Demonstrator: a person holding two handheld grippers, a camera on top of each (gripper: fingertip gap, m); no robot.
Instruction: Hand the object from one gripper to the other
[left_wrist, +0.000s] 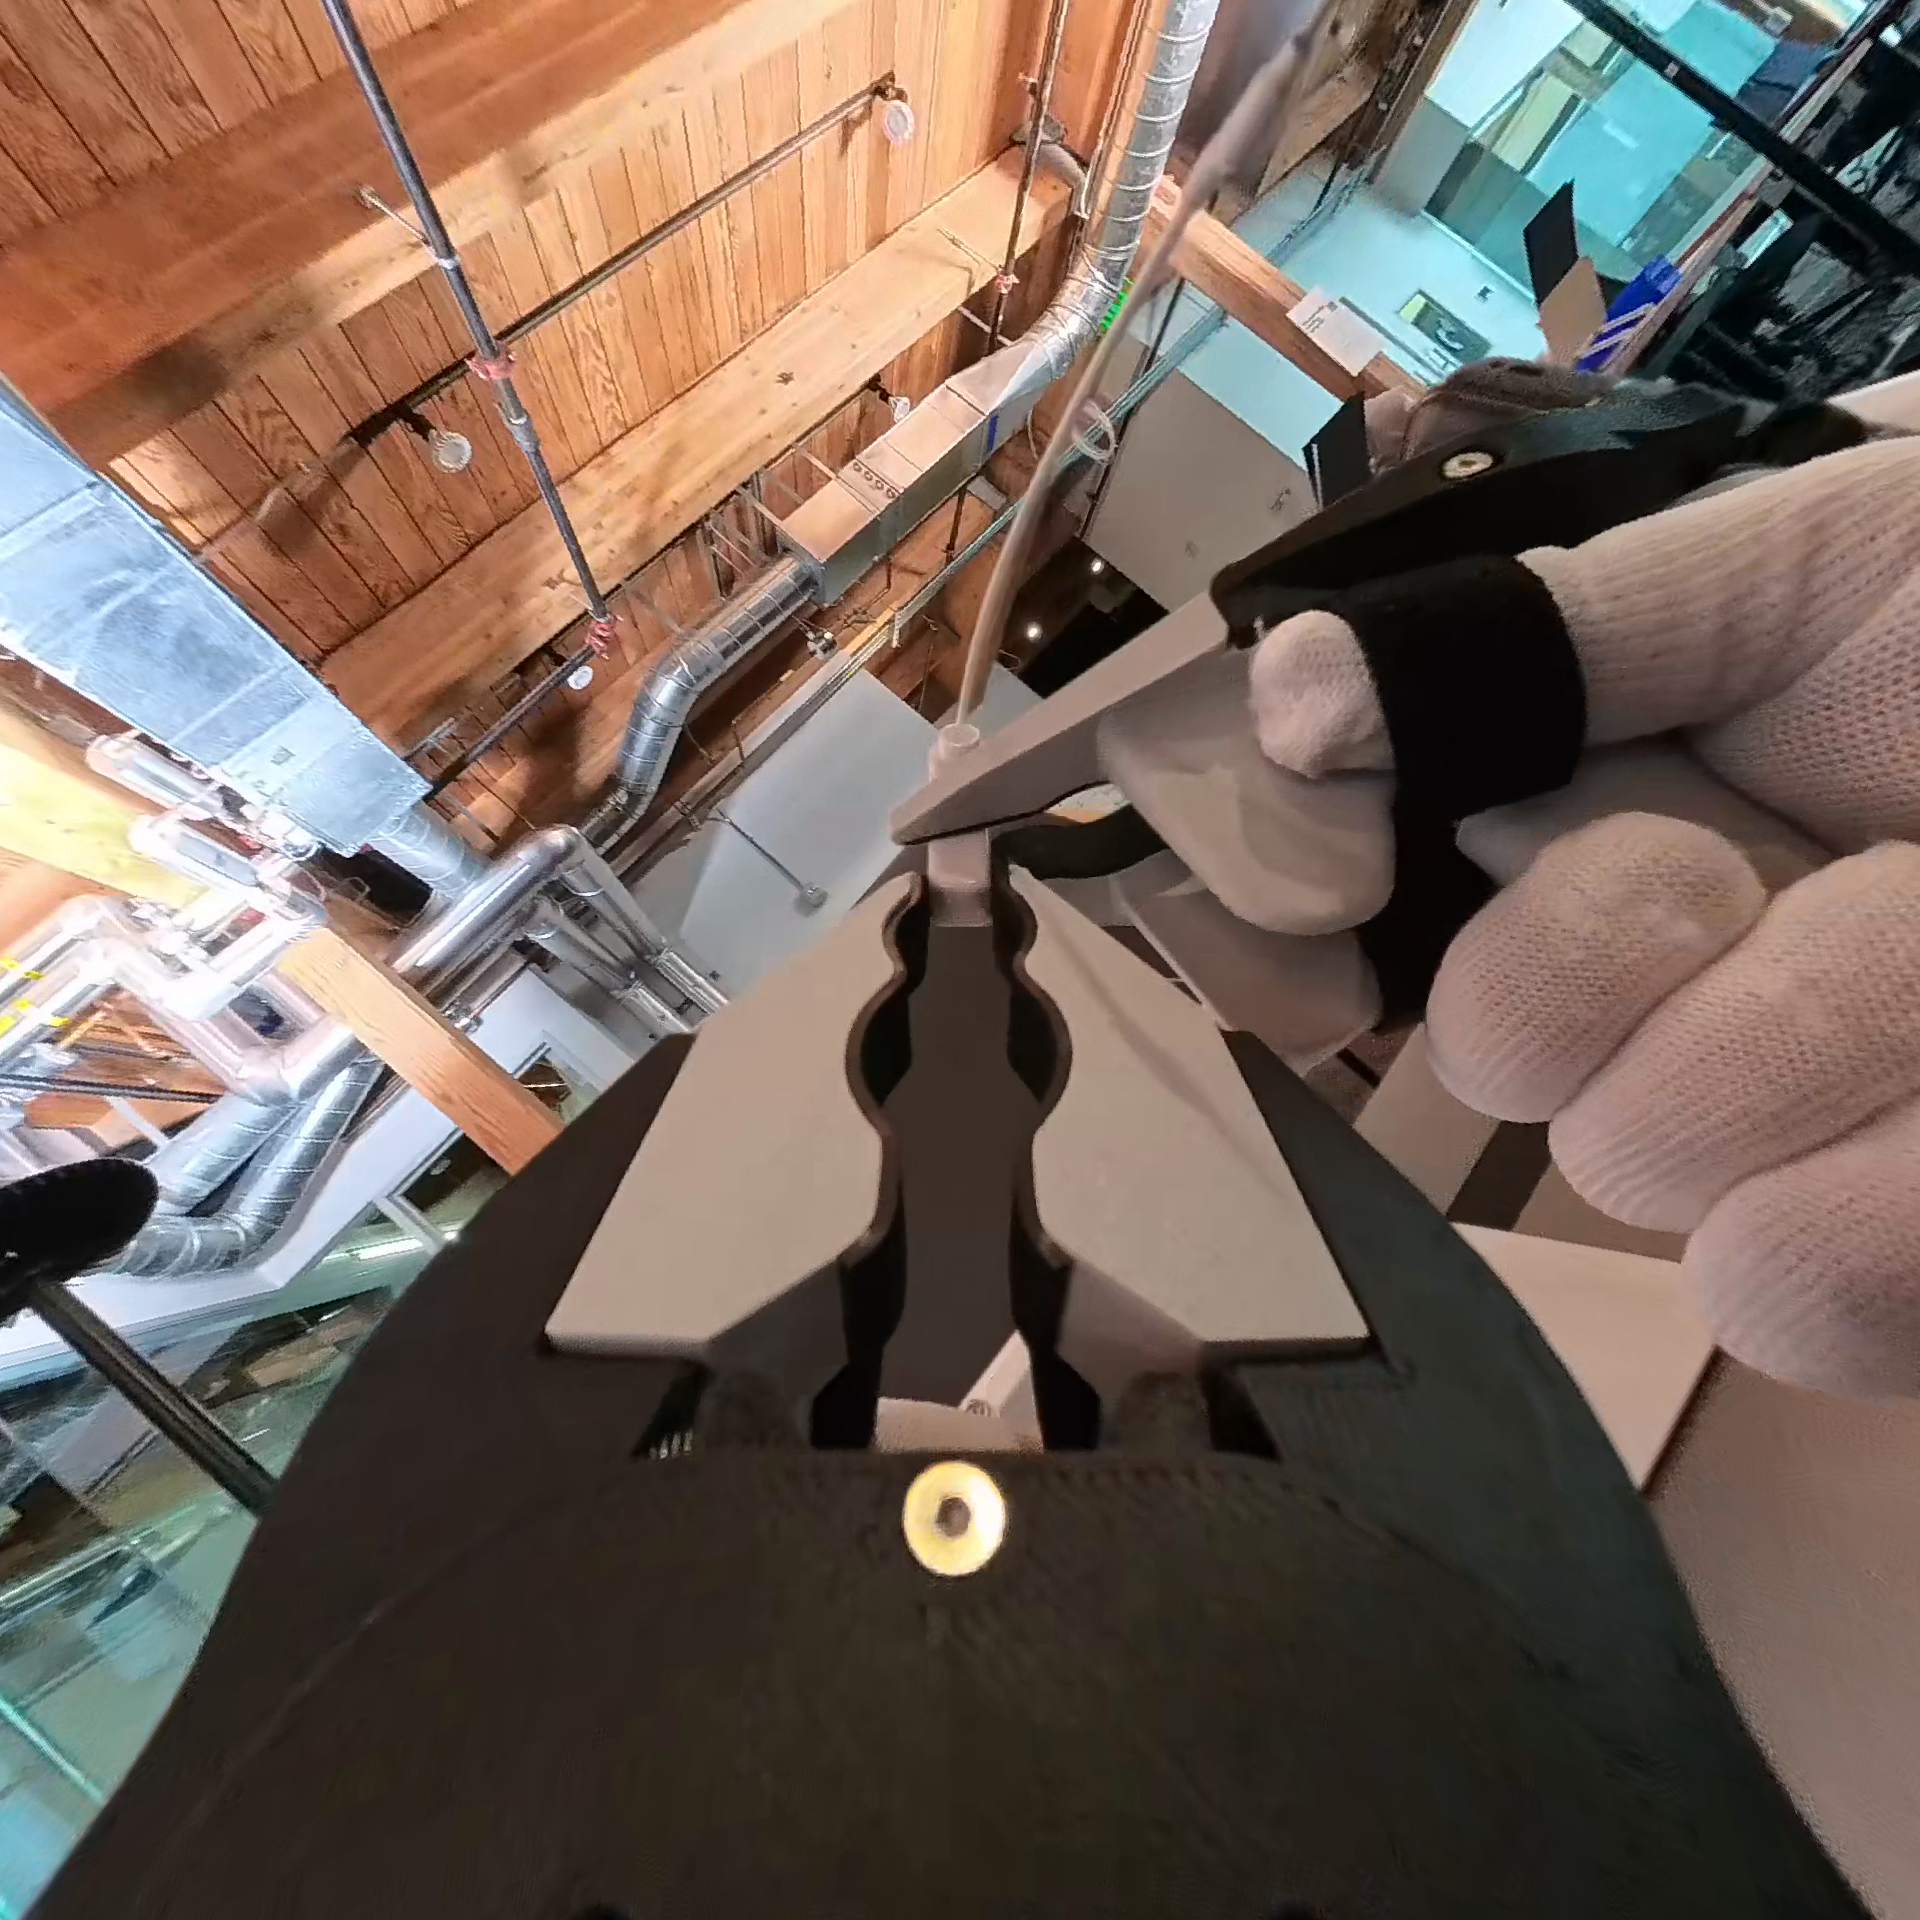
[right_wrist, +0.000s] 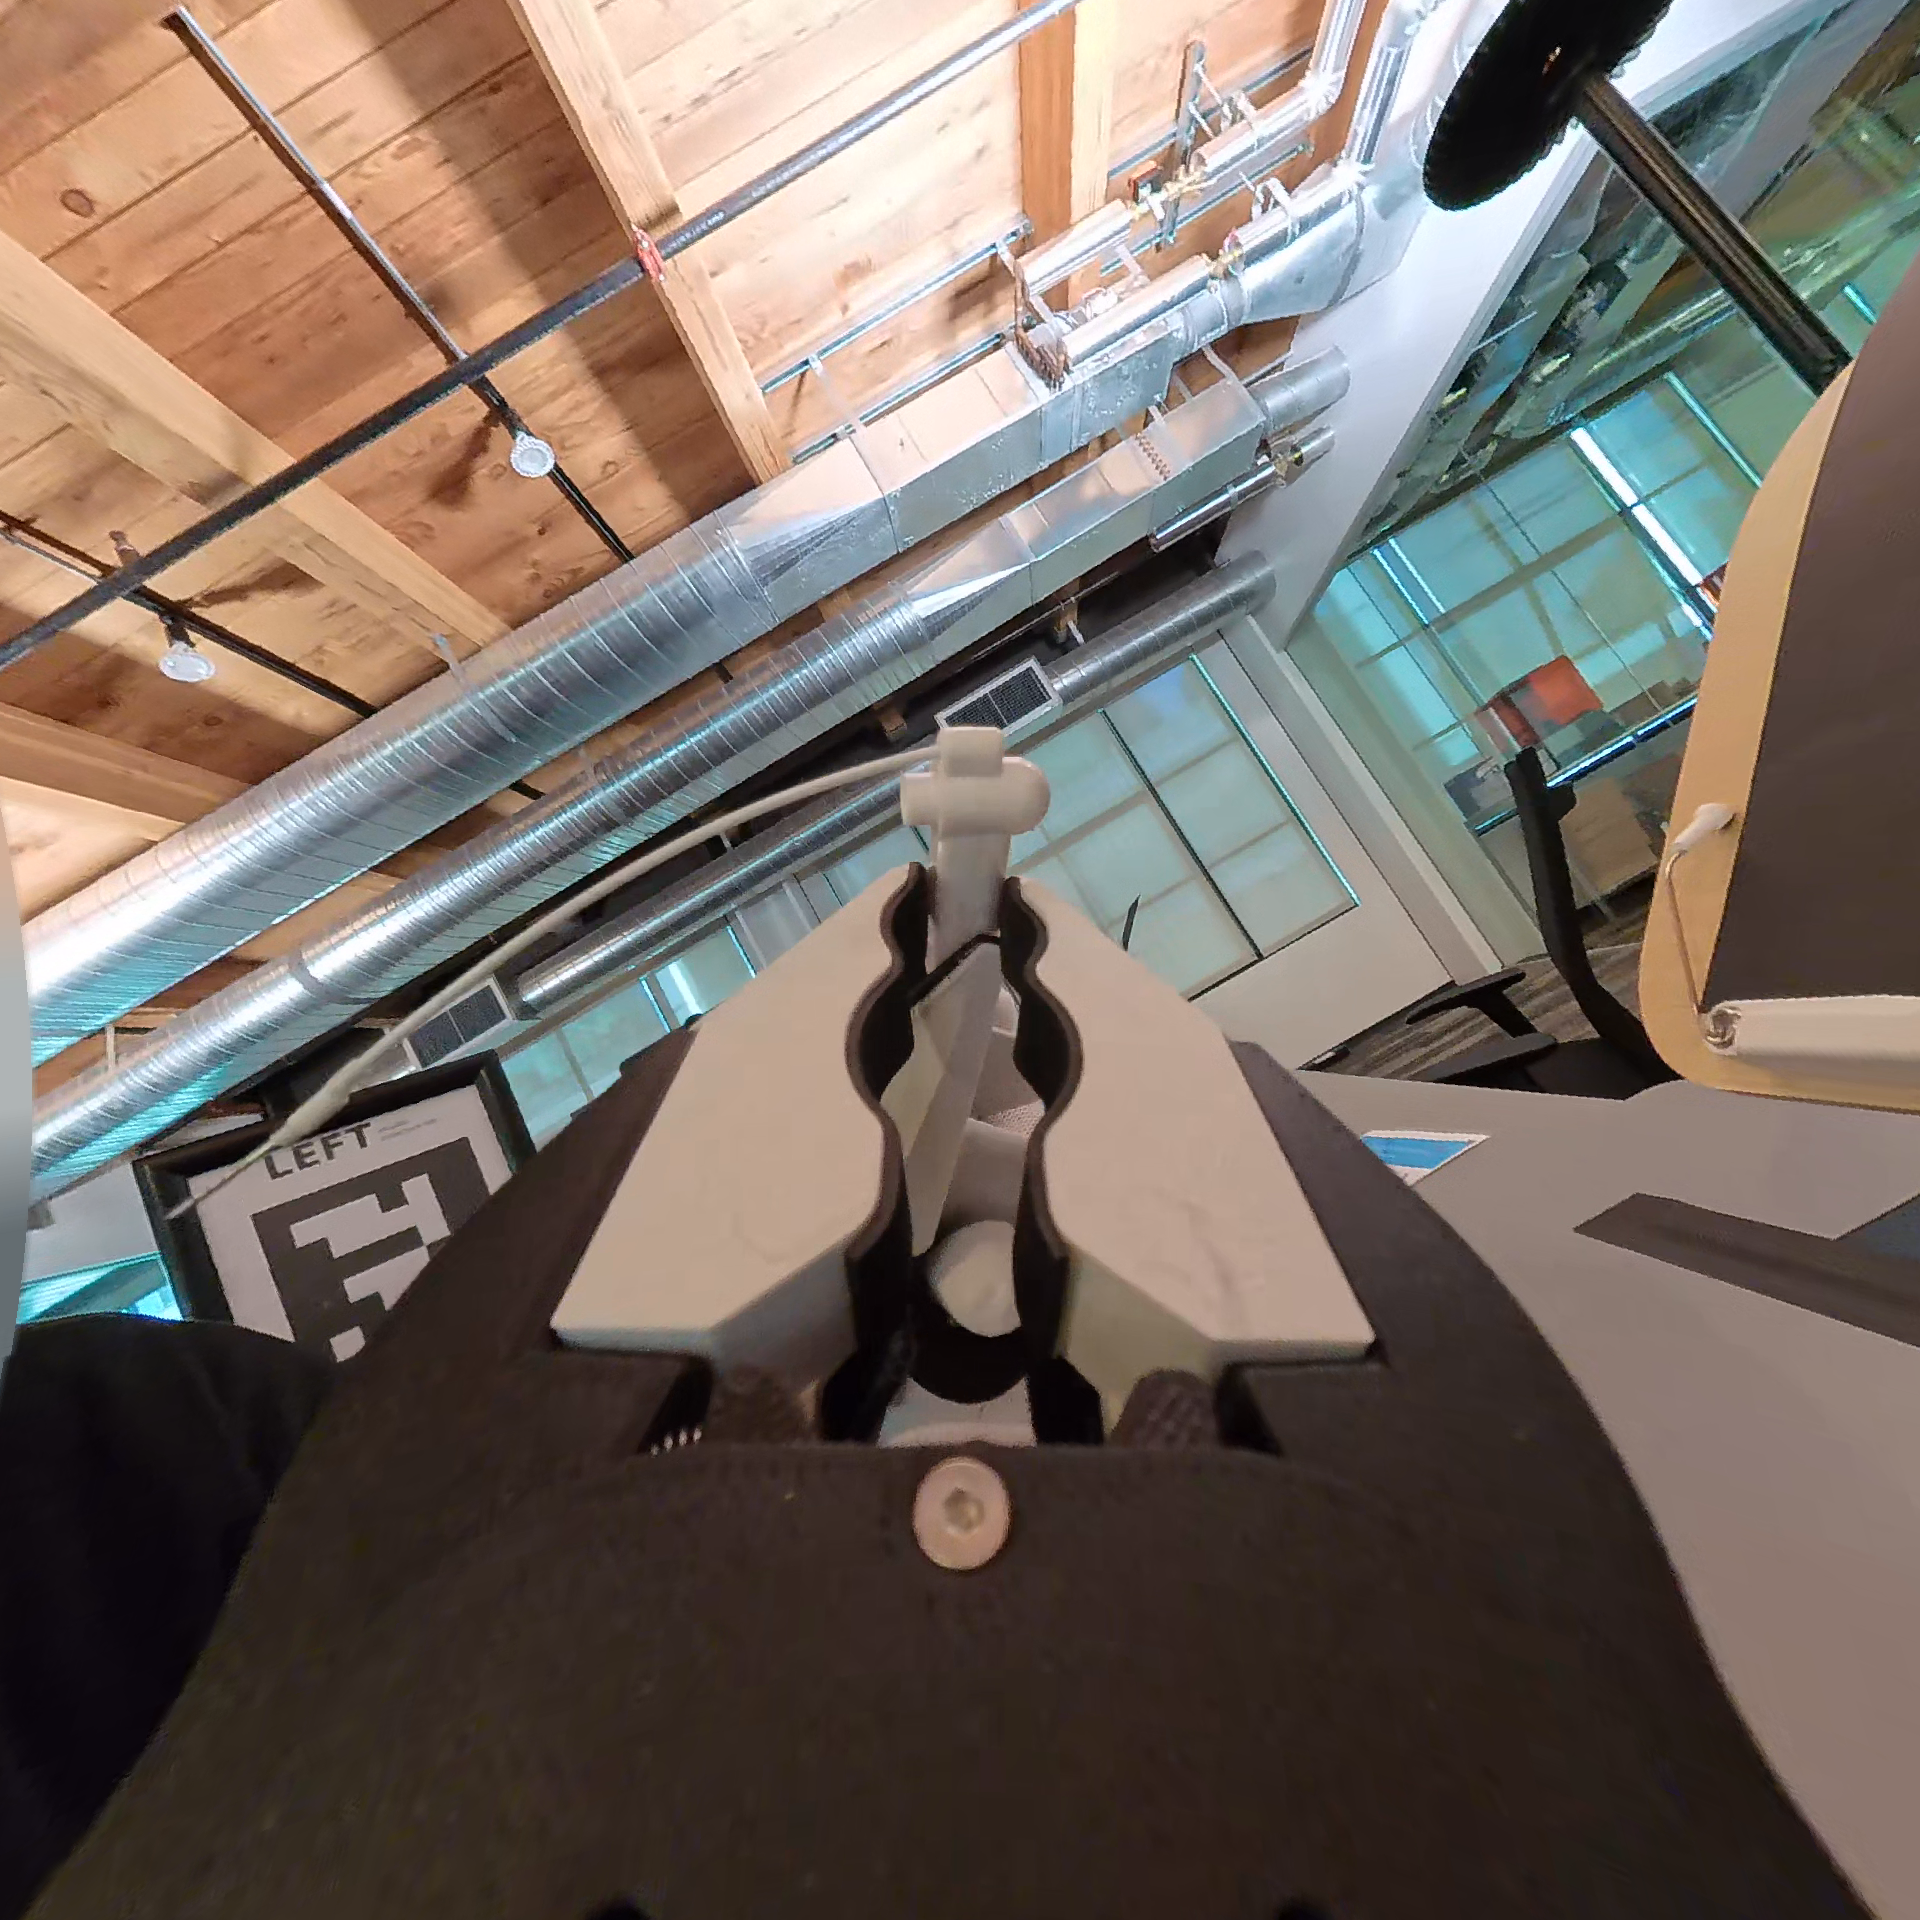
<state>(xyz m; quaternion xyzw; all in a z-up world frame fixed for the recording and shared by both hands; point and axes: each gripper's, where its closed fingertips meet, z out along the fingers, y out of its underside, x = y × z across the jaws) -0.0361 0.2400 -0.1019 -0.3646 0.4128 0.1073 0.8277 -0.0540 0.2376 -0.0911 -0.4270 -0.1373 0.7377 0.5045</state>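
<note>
I judge the handover midway: my left gripper (left_wrist: 961, 894) and my right gripper (right_wrist: 961, 914) both pinch the same small pale grey plastic piece (right_wrist: 971, 805); one must yet let go. Both claws are clenched on it at their tips. It has a flat stem, a cross-shaped head and a thin whitish cord (right_wrist: 582, 883), possibly a cable tie.

Right gripper (right_wrist: 961, 894): grey fingers pressed against a white plastic object (right_wrist: 971, 795) at their tips.
Object: cross-shaped head projects just beyond the tips; thin white cable (right_wrist: 582, 914) arcs from it toward the left.
Marker card (right_wrist: 343, 1236): black-and-white, left of the gripper.
Ducts (right_wrist: 582, 665): silver, beyond the object.
</note>
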